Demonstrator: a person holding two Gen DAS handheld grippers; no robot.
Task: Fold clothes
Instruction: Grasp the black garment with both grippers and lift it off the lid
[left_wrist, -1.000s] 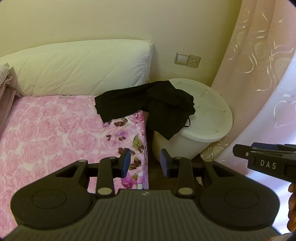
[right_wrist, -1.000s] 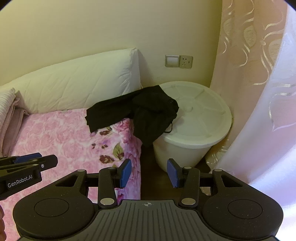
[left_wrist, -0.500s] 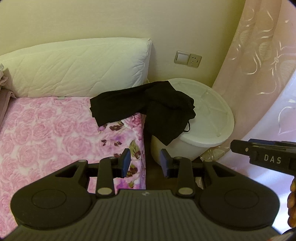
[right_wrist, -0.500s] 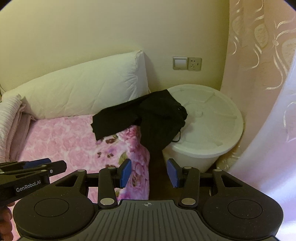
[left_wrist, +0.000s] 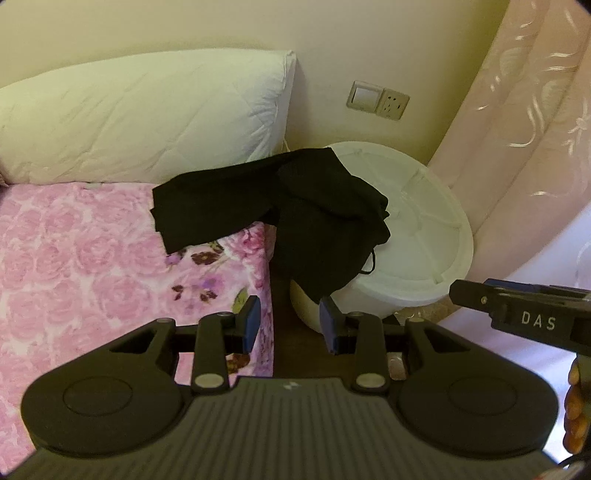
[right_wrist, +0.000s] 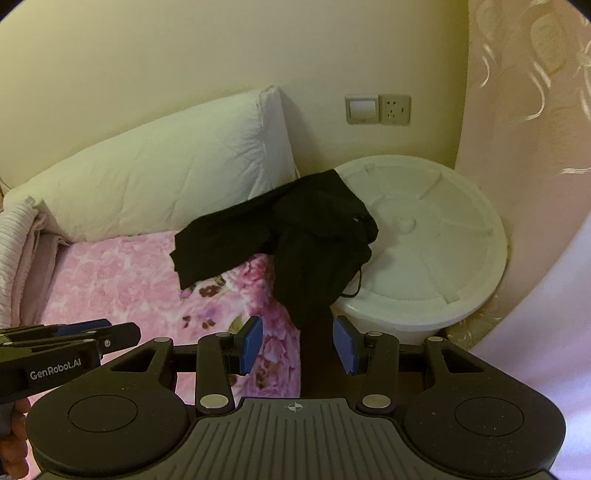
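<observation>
Black garment (left_wrist: 280, 218) crumpled, draped btwn bed edge (left_wrist: 255, 258) & white tub lid (left_wrist: 428, 236), ahead of left gripper (left_wrist: 290, 325) & right gripper (right_wrist: 298, 345), both w/ fingers apart, holding nothing

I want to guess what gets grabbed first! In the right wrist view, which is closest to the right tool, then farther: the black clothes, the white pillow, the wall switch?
1. Black clothes: straight ahead of the right tool, draped off the bed corner.
2. White pillow: behind them, to the left, against the wall.
3. Wall switch: farthest, up on the wall.
</observation>
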